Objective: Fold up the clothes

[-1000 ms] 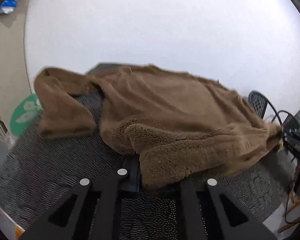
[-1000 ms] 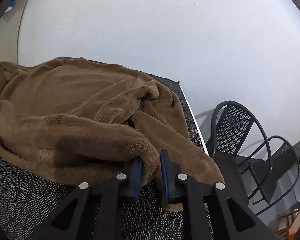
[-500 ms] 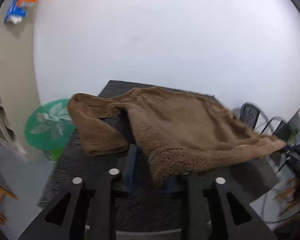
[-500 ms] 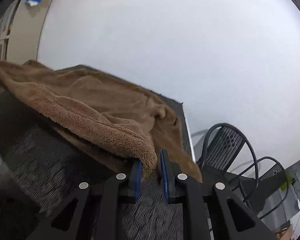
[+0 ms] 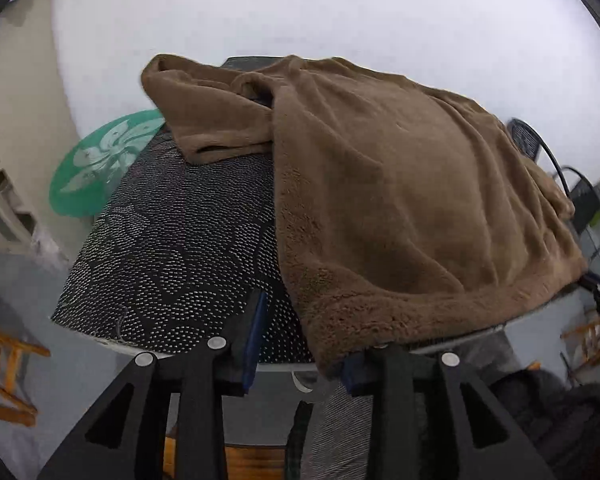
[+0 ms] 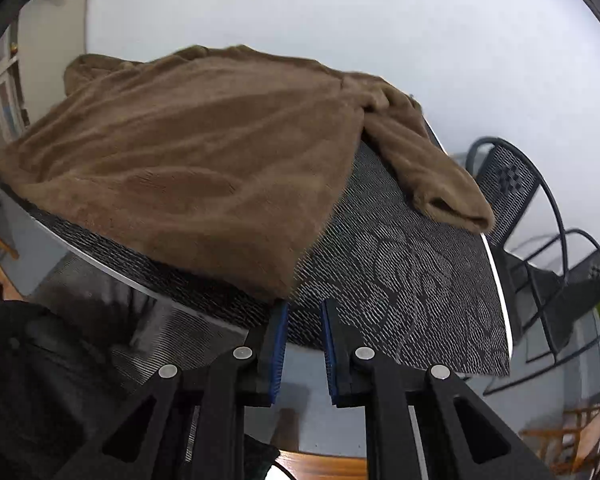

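The brown fuzzy top now lies spread flat on the dotted table, ready to fold, because the left gripper is opening and the narrow right gripper has let go, with black chairs beside the table.

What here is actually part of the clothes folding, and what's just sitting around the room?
Part of the job:
- brown fleecy sweater, spread out flat
- black patterned table that it lies on

Just lying about:
- green round disc with a white flower print, beside the table
- black metal chairs past the table's other side
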Demonstrator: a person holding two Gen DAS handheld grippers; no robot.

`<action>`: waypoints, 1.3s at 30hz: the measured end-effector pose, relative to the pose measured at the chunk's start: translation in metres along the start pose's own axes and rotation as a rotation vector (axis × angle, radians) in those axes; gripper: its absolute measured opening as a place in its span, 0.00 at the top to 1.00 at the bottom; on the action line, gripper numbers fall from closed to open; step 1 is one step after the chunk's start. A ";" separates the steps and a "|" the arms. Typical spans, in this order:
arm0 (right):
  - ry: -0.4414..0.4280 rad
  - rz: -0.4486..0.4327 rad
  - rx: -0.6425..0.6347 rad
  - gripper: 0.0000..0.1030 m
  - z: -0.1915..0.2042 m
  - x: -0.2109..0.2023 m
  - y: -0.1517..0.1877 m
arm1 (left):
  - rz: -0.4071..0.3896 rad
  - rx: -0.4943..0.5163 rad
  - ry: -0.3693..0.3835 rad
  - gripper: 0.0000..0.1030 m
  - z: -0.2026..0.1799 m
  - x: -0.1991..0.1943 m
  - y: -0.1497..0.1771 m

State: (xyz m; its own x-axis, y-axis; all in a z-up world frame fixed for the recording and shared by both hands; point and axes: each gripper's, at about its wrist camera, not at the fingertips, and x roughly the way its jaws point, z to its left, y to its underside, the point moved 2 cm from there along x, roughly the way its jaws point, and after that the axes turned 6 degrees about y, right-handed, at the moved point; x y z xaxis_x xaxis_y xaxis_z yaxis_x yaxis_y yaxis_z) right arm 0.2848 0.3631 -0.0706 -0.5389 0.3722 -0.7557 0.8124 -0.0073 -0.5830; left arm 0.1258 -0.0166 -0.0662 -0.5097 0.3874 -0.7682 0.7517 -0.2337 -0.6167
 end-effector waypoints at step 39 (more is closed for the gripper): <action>-0.300 -0.047 0.001 0.28 0.028 0.037 -0.053 | -0.121 0.083 -0.022 0.22 0.041 0.057 -0.143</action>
State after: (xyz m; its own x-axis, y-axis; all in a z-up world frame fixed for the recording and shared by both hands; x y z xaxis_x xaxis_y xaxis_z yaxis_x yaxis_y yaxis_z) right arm 0.2151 0.3513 -0.0759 -0.6178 0.0815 -0.7821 0.7849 0.0028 -0.6197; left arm -0.0274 0.0026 -0.0290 -0.6044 0.3975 -0.6904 0.6477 -0.2594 -0.7163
